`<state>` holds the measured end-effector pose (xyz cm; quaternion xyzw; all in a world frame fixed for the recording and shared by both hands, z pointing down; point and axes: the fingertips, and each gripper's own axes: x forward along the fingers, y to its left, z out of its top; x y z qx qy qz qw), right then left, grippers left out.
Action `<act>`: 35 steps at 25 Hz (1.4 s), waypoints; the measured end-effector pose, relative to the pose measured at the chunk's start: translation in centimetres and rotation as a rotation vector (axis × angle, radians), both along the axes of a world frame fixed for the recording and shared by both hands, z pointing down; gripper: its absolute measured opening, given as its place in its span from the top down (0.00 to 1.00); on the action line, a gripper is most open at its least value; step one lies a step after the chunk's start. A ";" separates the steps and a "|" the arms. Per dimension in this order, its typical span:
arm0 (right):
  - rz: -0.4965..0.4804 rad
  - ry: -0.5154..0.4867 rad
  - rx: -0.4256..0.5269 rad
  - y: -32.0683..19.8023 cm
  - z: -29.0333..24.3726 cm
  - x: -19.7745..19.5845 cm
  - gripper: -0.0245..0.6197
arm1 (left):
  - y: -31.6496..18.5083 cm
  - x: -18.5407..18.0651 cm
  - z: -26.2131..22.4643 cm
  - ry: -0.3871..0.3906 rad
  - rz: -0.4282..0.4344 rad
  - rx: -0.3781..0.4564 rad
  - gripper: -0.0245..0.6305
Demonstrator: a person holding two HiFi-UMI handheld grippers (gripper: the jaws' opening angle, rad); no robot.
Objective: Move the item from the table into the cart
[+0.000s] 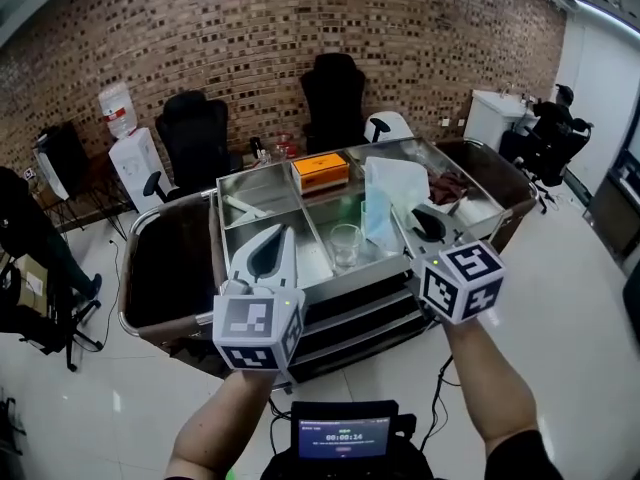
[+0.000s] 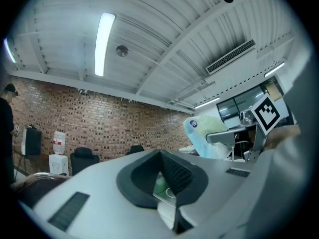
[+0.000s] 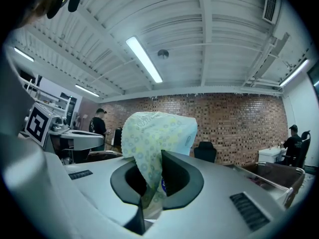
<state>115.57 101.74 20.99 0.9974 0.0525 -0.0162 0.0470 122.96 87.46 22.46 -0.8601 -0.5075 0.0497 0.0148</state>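
A pale blue-and-white soft plastic packet (image 1: 385, 203) hangs upright over the steel cart (image 1: 335, 280). My right gripper (image 1: 402, 216) is shut on its lower edge. In the right gripper view the packet (image 3: 155, 131) rises from between the jaws of the gripper (image 3: 159, 158) and blocks the middle of the scene. My left gripper (image 1: 268, 233) is level beside it at the cart's near rim, shut with nothing in it. From the left gripper view its jaws (image 2: 160, 156) meet at the tip, and the packet (image 2: 205, 132) shows off to the right.
The cart's divided top tray holds a clear glass cup (image 1: 345, 243), an orange box (image 1: 320, 171) and a dark cloth (image 1: 452, 185). Black office chairs (image 1: 195, 133) and a water dispenser (image 1: 130, 158) stand by the brick wall. A person (image 1: 30, 238) stands at far left.
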 end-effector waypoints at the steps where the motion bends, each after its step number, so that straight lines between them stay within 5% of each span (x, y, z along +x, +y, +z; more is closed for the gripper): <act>1: -0.022 -0.002 -0.002 1.3 -0.5 0.4 0.96 | 1.2 0.2 -0.5 0.002 -0.021 -0.002 0.95; 11: -0.289 -0.025 -0.025 5.8 -4.0 7.2 0.96 | 5.9 3.9 -4.4 -0.004 -0.230 -0.012 0.95; 16: -0.387 -0.055 -0.016 4.1 -6.3 13.3 0.96 | 4.1 9.0 -6.3 -0.007 -0.316 0.032 0.95; 29: -0.380 -0.150 -0.036 -4.2 -8.4 34.5 0.96 | -4.7 27.5 -8.2 -0.061 -0.296 0.007 0.95; 35: -0.374 -0.223 -0.057 -2.7 -7.5 41.1 0.96 | -3.0 33.4 -7.7 -0.074 -0.321 0.040 0.95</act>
